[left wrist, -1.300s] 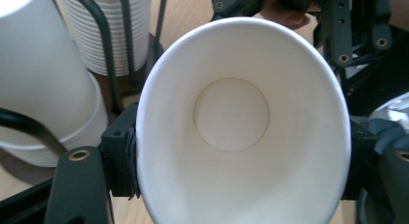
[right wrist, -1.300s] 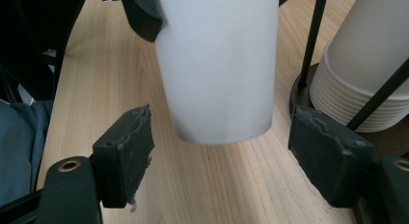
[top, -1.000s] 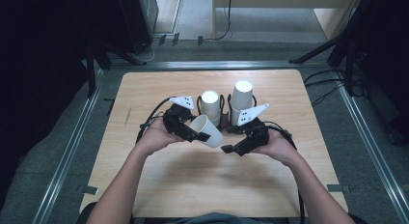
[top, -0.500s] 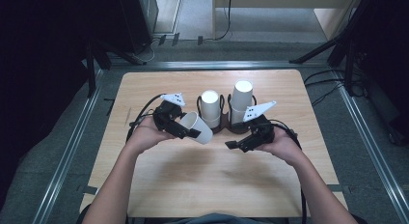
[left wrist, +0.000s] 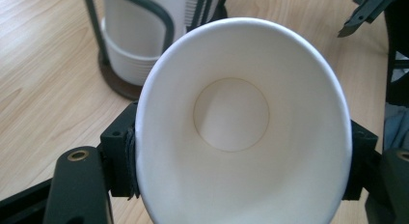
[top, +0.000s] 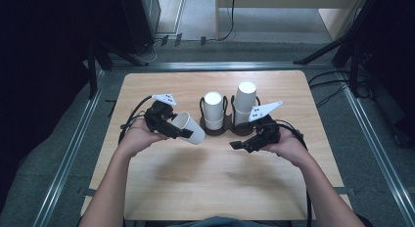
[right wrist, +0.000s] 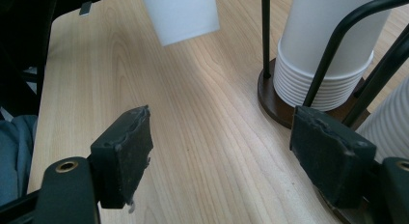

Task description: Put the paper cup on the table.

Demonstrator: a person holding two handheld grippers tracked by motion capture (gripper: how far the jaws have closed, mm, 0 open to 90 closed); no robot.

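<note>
My left gripper (top: 179, 131) is shut on a single white paper cup (top: 194, 132), held on its side above the table, left of the dark wire holder (top: 223, 130). In the left gripper view the cup (left wrist: 241, 127) shows its open mouth, squeezed to an oval between the pads (left wrist: 120, 156). The holder carries two stacks of upside-down white cups, a shorter one (top: 213, 110) and a taller one (top: 244, 102). My right gripper (top: 238, 145) stands open just in front of the taller stack, with nothing between its pads (right wrist: 125, 151).
The wooden table (top: 210, 188) has bare room in front of both hands and at the left. A metal frame (top: 73, 153) runs along its sides. In the right gripper view the nearer stack (right wrist: 328, 50) and the holder's wire loops stand close on the right.
My left gripper has carried the cup leftward, away from the holder. The right gripper has stayed about where it was, still open.
</note>
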